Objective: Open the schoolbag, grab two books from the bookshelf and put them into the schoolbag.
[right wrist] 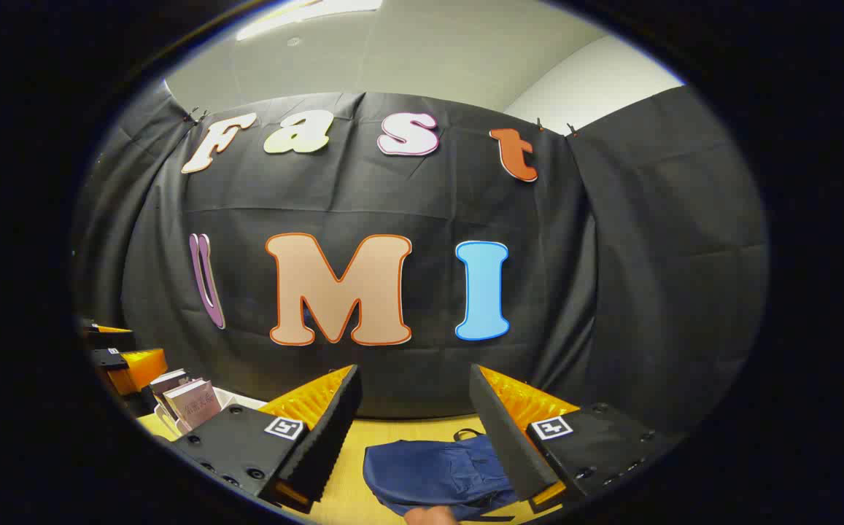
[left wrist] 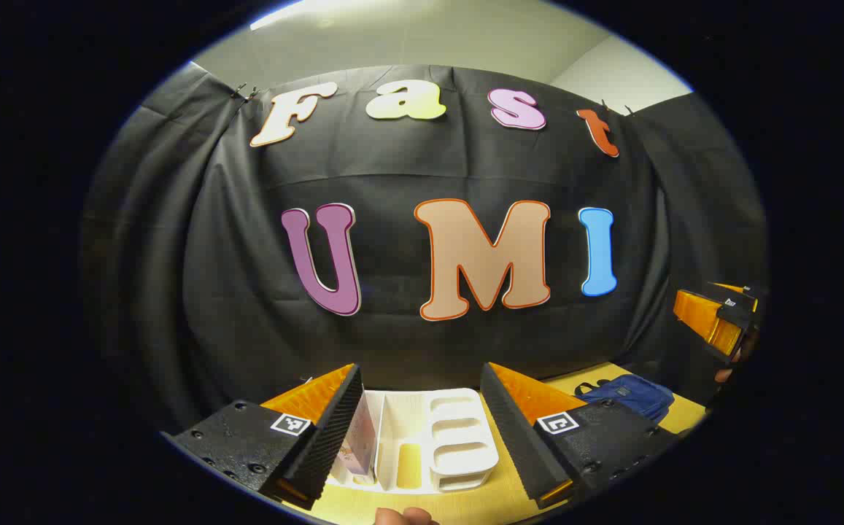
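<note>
Left gripper [left wrist: 422, 423]: jaws spread wide, nothing between them. It hangs above the yellow table [left wrist: 494, 499], facing the black cloth wall. Directly ahead, framed between its two fingers, sits the white bookshelf [left wrist: 440, 437], a plastic desk organizer with slots and small trays. One book [left wrist: 359, 441] stands upright in its left slot, close by the left finger [left wrist: 330, 430]; whether they touch I can't tell. The right finger [left wrist: 513, 426] is clear of the shelf.

In the left gripper view, the schoolbag [left wrist: 629, 395] is at about 4 o'clock, dark blue, lying flat on the table, well apart from the bookshelf. The other gripper shows at the 3 o'clock edge, orange and black, held up off the table.

Right gripper [right wrist: 413, 430]: also wide open, holding nothing. It hovers over the table [right wrist: 349, 492] with the schoolbag [right wrist: 432, 474] right below and between its fingers, at 6 o'clock. The bag lies flat, with a strap loop at its far edge. Can't tell from here if the zipper is open; it looks closed and slack. Neither finger is on the fabric.

In the right gripper view, the books [right wrist: 188, 401] are at about 8 o'clock, upright and leaning slightly in the bookshelf [right wrist: 235, 399], with the left gripper just beyond them at the edge. A fingertip [right wrist: 429, 515] of the person shows at the bottom edge.
</note>
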A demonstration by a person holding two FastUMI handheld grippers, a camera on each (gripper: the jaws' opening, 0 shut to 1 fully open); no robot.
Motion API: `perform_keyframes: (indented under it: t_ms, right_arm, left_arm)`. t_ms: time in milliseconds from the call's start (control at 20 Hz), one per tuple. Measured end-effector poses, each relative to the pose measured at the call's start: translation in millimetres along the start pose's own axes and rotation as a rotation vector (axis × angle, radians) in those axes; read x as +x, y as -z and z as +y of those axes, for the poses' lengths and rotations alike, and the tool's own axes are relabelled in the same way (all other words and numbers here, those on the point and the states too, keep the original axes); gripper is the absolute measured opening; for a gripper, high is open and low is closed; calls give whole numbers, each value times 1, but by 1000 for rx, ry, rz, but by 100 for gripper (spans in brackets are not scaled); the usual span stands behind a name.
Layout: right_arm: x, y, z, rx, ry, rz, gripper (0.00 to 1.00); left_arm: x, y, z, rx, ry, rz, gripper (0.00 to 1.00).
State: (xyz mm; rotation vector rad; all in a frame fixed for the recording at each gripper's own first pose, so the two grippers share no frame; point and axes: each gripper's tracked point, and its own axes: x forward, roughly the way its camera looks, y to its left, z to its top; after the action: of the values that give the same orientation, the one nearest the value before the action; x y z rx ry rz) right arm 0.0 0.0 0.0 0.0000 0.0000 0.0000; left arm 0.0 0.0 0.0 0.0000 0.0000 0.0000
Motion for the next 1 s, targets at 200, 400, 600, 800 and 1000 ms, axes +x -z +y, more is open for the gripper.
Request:
perform_keyframes:
  t_ms: [200,400,600,800,1000]
  right_arm:
    - [2,0,0,2,-7,2,93]
    - [7,1,0,36,-8,6,93]
    - [10,-2,-1,35,-11,2,96]
    - [14,0,-2,49,-8,11,98]
    - [18,0,-4,48,-7,9,93]
  left_arm:
    - [1,0,3,15,-18,1,98]
    - [2,1,6,21,-30,2,98]
    - [3,2,8,22,-42,5,99]
    - [3,0,7,25,-45,-1,96]
    - [5,0,5,25,-45,2,98]
